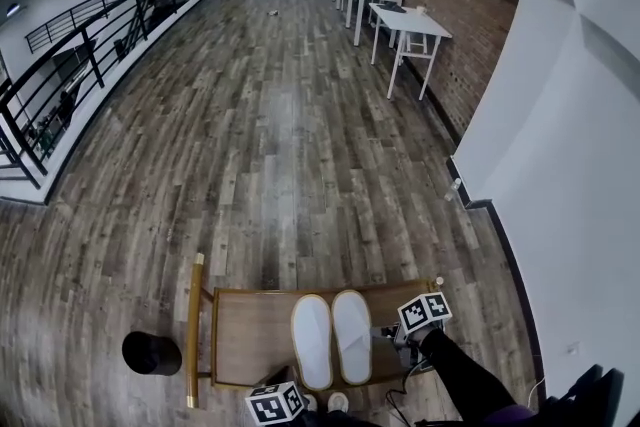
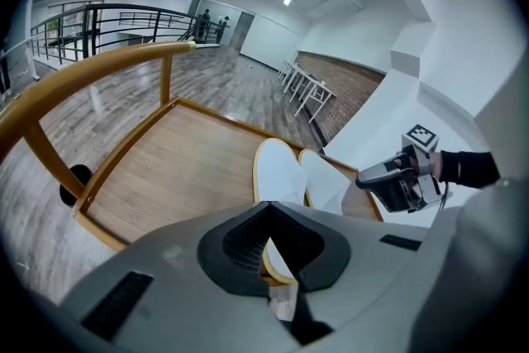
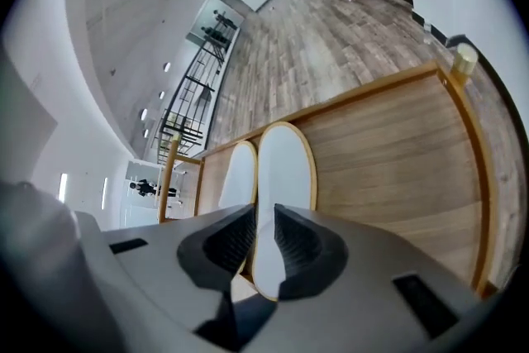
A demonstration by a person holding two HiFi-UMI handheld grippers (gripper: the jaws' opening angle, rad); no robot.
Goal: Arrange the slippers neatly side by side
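Observation:
Two white slippers with yellow rims lie side by side, toes pointing away, on a wooden chair seat (image 1: 250,335): the left slipper (image 1: 312,340) (image 2: 277,169) (image 3: 235,178) and the right slipper (image 1: 352,335) (image 2: 326,178) (image 3: 285,169). My left gripper (image 1: 297,389) (image 2: 267,209) is at the left slipper's heel. Its fingertips meet, and the heel shows in the gap below them; I cannot tell whether they pinch it. My right gripper (image 1: 385,333) (image 2: 365,176) (image 3: 264,215) hovers over the right slipper's heel, its jaws a narrow gap apart and off the slipper.
The chair's curved wooden backrest (image 1: 195,330) (image 2: 91,74) rises at the seat's left side. A black round object (image 1: 152,353) sits on the plank floor beside it. A white wall (image 1: 560,165) is close on the right. White tables (image 1: 405,25) and a black railing (image 1: 90,45) stand far off.

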